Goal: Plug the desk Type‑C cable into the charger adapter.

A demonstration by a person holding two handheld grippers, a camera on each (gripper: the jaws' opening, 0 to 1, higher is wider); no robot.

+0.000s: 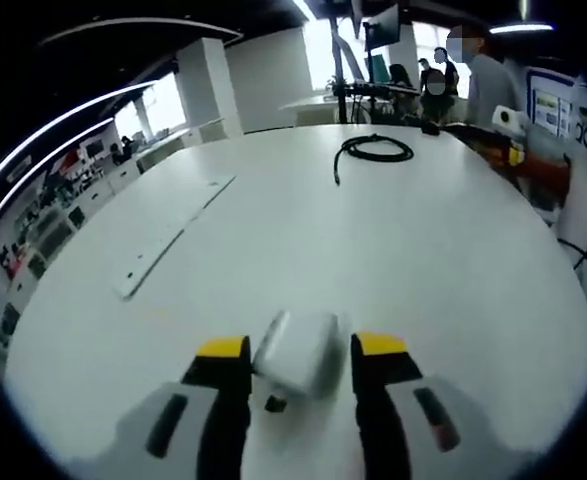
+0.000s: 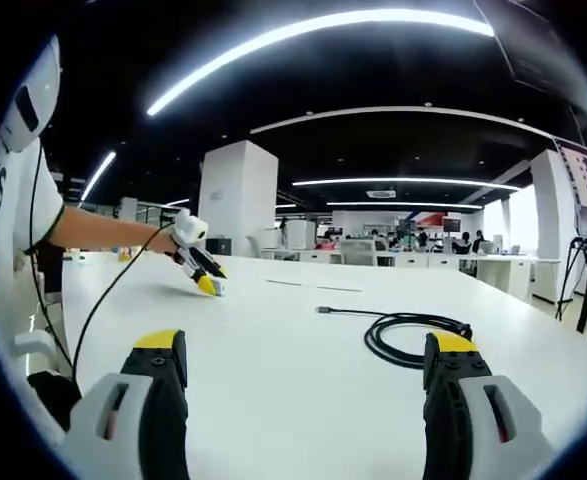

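Between the yellow-tipped jaws of the left gripper [image 1: 301,350], low over the white tabletop [image 1: 393,260], sits the white charger adapter [image 1: 298,352]; the jaws flank it closely, but whether they actually pinch it I cannot tell. Well beyond it, toward the far edge, the black cable [image 1: 373,149] lies coiled with one end trailing out. From the right gripper view, the right gripper [image 2: 308,350] hangs wide open and empty, the cable [image 2: 405,335] just ahead of its right jaw.
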